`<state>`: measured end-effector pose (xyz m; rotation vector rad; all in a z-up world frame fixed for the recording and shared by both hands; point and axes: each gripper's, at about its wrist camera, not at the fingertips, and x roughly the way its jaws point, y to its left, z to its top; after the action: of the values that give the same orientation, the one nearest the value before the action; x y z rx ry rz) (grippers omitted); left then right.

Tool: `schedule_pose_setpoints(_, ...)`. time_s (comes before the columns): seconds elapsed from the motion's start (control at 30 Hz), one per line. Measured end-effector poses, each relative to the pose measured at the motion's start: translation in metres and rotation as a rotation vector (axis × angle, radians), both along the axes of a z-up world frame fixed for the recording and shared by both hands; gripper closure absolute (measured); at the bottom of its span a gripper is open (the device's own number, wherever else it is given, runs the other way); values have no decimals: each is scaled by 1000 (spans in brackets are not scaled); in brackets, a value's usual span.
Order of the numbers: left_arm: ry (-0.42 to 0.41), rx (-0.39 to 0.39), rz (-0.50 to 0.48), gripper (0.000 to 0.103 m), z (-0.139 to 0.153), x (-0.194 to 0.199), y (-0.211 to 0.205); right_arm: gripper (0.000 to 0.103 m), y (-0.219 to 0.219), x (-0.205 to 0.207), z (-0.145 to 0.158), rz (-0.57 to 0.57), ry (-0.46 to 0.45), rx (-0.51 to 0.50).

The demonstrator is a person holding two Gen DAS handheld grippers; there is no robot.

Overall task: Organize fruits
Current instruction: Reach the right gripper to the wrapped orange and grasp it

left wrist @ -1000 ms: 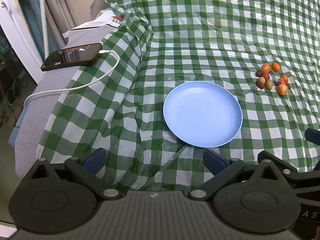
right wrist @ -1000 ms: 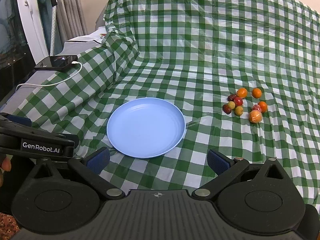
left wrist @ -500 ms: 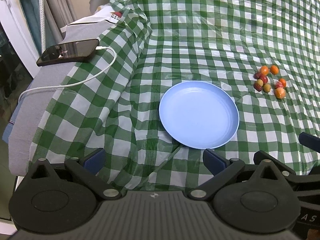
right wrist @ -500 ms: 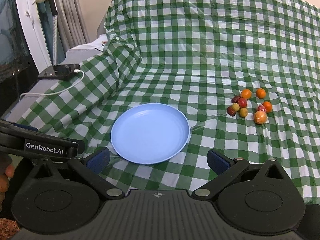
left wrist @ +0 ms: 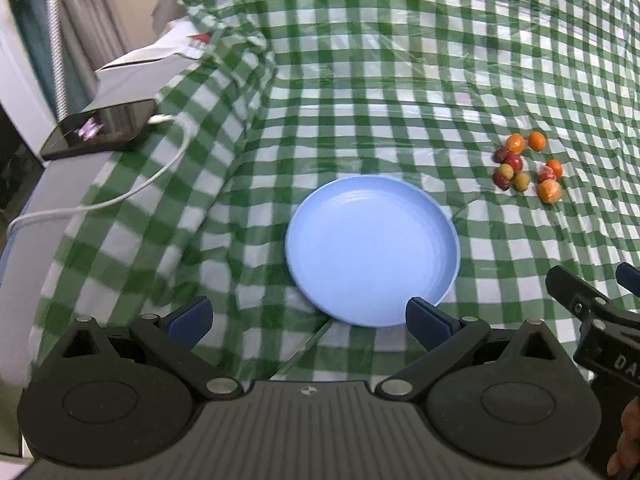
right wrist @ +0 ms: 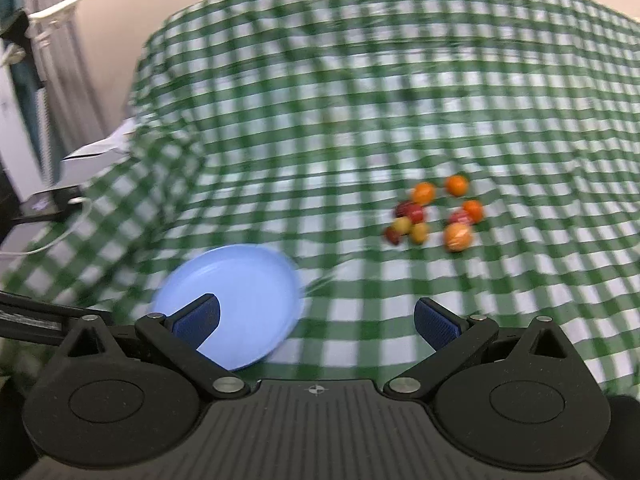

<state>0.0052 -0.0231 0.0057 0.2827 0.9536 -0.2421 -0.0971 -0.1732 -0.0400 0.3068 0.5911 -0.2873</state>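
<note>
Left gripper (left wrist: 308, 320) spread wide, holding nothing, above blue plate (left wrist: 372, 250). Right gripper (right wrist: 316, 320) likewise spread. Fruit cluster (right wrist: 436, 214) lies on checked cloth (left wrist: 360, 80), apart from plate.

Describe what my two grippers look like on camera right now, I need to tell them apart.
They look alike. The left gripper and right gripper each have a ribbed black body, two round black discs, black link arms with silver pivot pins, and dark blue finger pads. A small crosshair mark sits on each body. In the left view, white lettering shows on the right gripper's side, partly cut off. No cables show.
</note>
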Motion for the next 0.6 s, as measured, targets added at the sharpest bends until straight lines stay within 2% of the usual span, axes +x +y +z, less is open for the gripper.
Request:
schedule_pose_setpoints(0.33,36,-20,-83,0,-16,39,-71,1,-75,12,-40,-202,46,-63)
schedule_pose_setpoints(0.6,47,-12,-191,0,-51,82,-155,1,-145,38,-74,-316,72,-79)
